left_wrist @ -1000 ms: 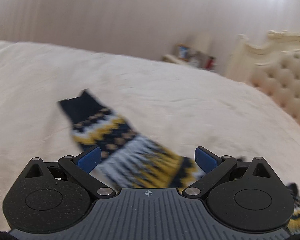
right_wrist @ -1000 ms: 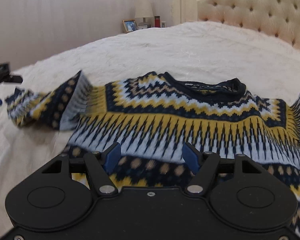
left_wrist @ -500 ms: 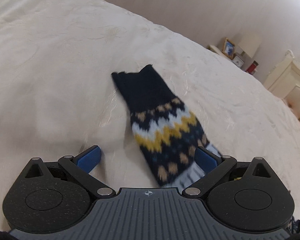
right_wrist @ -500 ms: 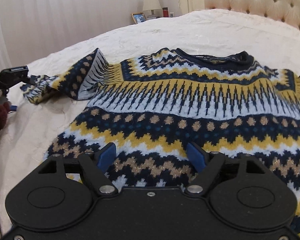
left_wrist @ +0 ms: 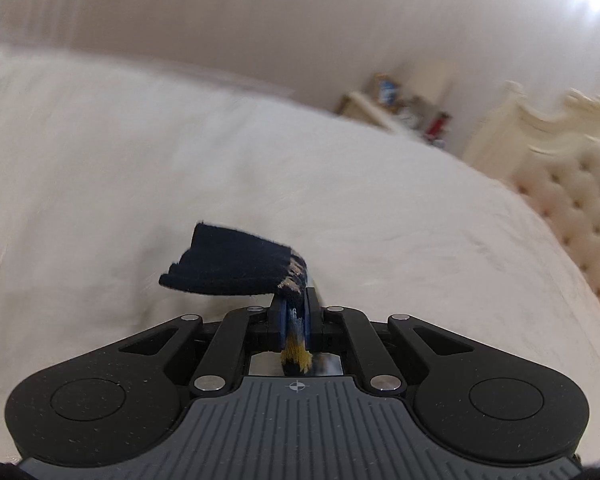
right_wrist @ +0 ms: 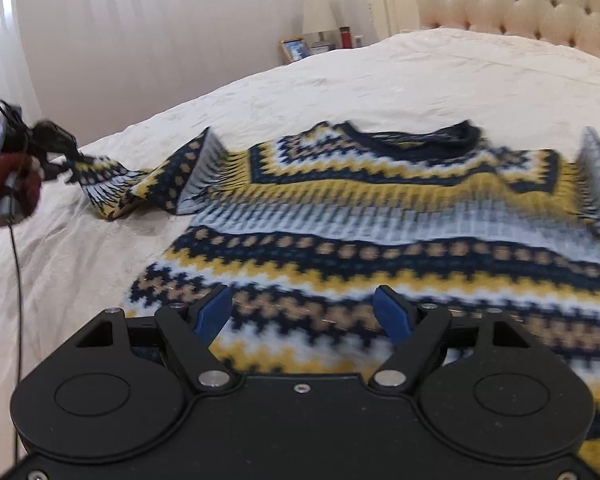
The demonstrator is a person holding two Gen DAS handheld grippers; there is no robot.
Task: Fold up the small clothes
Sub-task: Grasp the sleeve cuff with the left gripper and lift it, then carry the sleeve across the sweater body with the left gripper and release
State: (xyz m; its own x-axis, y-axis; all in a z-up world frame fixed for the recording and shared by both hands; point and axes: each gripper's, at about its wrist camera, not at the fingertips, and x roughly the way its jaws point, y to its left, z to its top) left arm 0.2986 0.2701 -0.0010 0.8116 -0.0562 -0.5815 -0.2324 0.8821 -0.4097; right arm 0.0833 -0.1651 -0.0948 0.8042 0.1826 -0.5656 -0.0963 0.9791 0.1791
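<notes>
A navy, yellow and white patterned sweater (right_wrist: 380, 216) lies spread flat on a cream bed (right_wrist: 420, 80), neckline toward the headboard. My left gripper (left_wrist: 295, 312) is shut on the sweater's left sleeve near its navy cuff (left_wrist: 232, 268), which flops out to the left above the bedspread. In the right wrist view the left gripper (right_wrist: 66, 152) holds that sleeve (right_wrist: 140, 188) out to the left. My right gripper (right_wrist: 304, 312) is open and empty, hovering over the sweater's lower hem.
A tufted cream headboard (right_wrist: 520, 4) stands at the far right. A nightstand with a lamp (right_wrist: 320, 20), a picture frame and bottles stands by the wall. White curtains line the left. A cable (right_wrist: 18, 280) hangs below the left gripper.
My left gripper has closed on the sleeve near the cuff and lifted it off the bed. My right gripper has drifted slightly back over the hem, still open.
</notes>
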